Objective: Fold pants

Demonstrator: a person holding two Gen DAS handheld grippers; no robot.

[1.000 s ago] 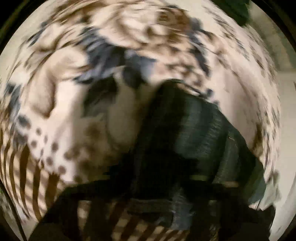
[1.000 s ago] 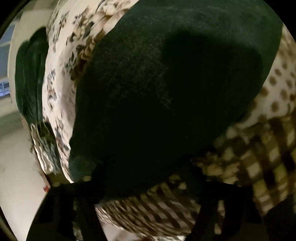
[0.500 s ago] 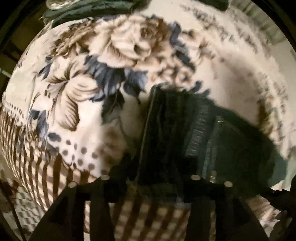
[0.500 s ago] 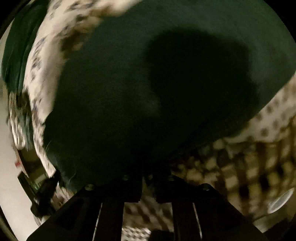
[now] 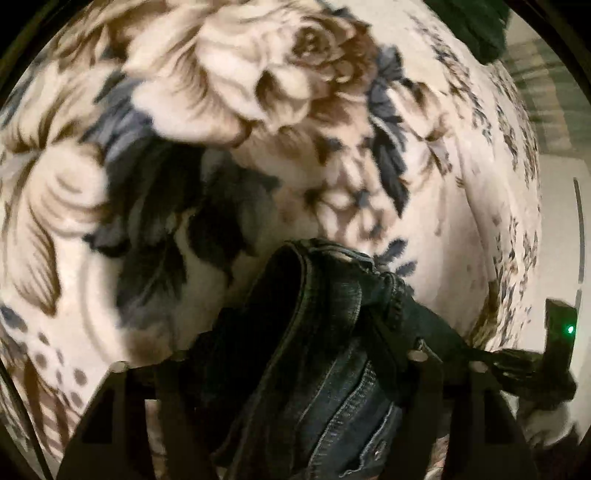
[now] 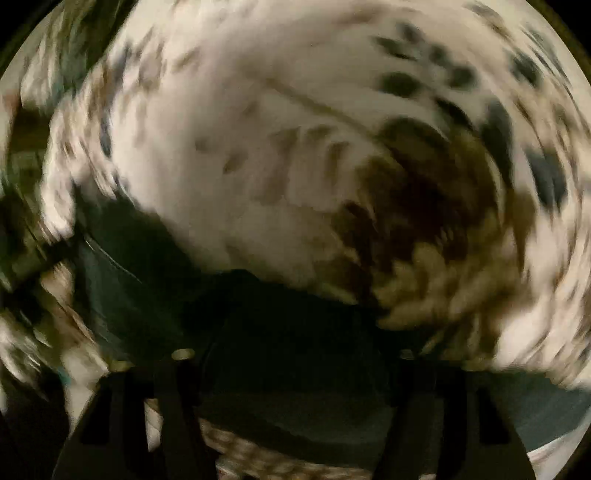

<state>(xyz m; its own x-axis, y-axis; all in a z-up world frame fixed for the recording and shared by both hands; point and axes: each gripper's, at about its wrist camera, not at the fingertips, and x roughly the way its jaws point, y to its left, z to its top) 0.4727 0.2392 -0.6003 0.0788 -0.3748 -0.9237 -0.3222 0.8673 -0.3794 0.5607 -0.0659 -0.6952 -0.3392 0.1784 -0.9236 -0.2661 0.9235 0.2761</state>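
Observation:
Dark denim pants (image 5: 325,362) lie bunched between the fingers of my left gripper (image 5: 295,369), waistband edge and seams showing. The jaws stand wide apart around the fabric. In the right wrist view, which is heavily blurred, a dark fold of the pants (image 6: 288,332) lies between the fingers of my right gripper (image 6: 291,365), whose jaws also stand wide apart. The other gripper (image 5: 554,354), black with a green light, shows at the right edge of the left wrist view.
The pants rest on a cream blanket with large brown and blue flowers (image 5: 258,92), also in the right wrist view (image 6: 258,147). A dark green cloth (image 5: 476,26) lies at the far upper right. A pale floor shows beyond the blanket's edge.
The right gripper opened from shut and swung away from over the broad dark pants surface towards the floral blanket. The left gripper moved in on the bunched waistband, which now fills its jaws.

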